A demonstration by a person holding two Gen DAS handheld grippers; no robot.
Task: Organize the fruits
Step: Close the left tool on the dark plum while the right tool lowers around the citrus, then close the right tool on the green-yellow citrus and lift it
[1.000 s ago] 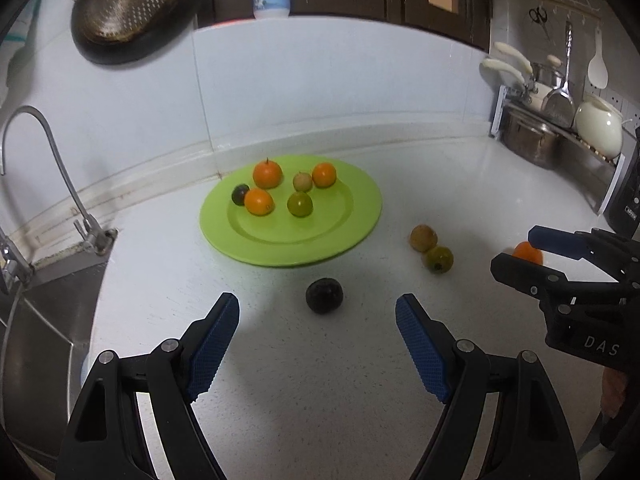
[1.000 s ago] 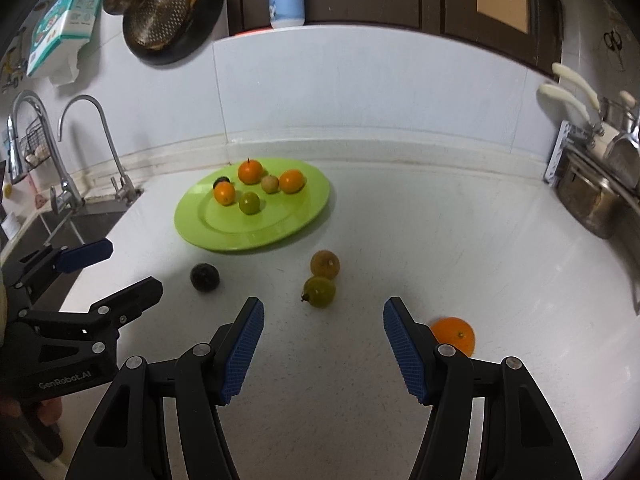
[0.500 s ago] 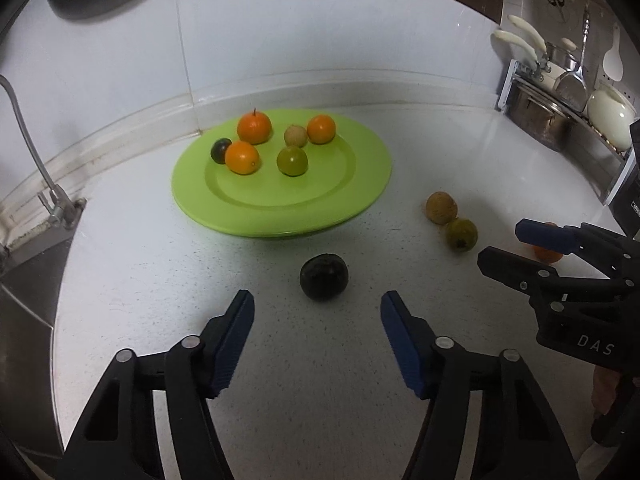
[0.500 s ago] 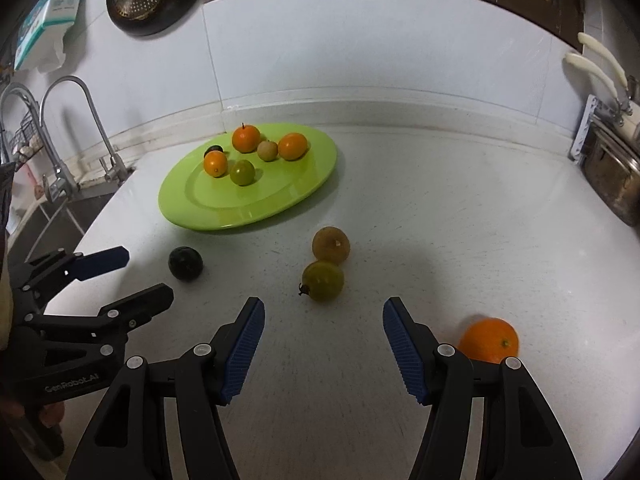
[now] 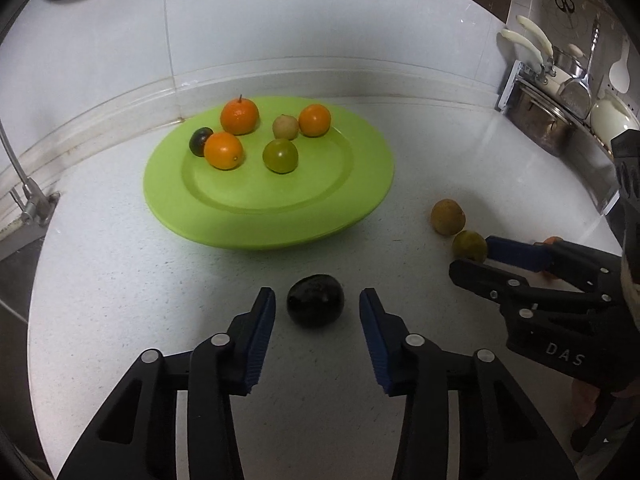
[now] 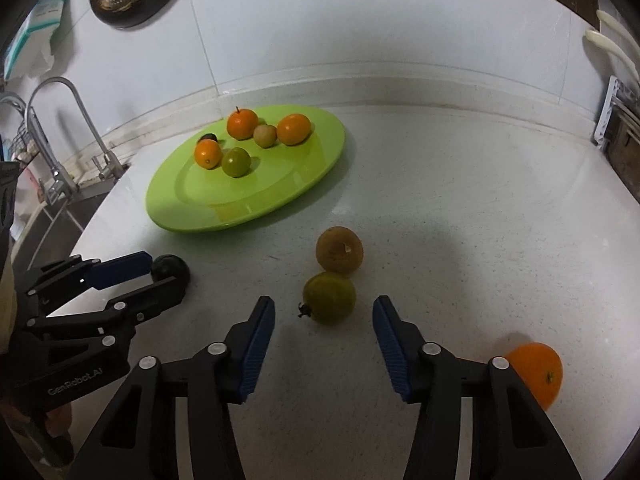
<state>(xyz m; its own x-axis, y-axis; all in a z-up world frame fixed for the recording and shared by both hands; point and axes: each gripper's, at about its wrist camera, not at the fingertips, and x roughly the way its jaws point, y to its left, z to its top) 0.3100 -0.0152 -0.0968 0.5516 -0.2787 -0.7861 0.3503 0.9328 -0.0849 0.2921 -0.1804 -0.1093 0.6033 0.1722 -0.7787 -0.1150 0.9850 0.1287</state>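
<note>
A green plate (image 5: 360, 184) on the white counter holds several fruits: oranges, a green one, a pale one, a small dark one. My left gripper (image 5: 316, 306) is open with a dark round fruit (image 5: 316, 306) between its fingertips, not touching. My right gripper (image 6: 324, 312) is open just in front of a green fruit (image 6: 330, 298); a brown fruit (image 6: 340, 249) sits behind it. An orange (image 6: 536, 372) lies at the right, partly hidden by the right finger. The plate shows in the right wrist view (image 6: 200, 216) too.
A sink with faucets (image 6: 80, 120) lies at the left. Pots and utensils on a rack (image 5: 560, 92) stand at the far right. The tiled wall runs behind the plate.
Both grippers moved forward and down. The left one now has the dark fruit between its fingers and has narrowed; the right one has come close to the green fruit.
</note>
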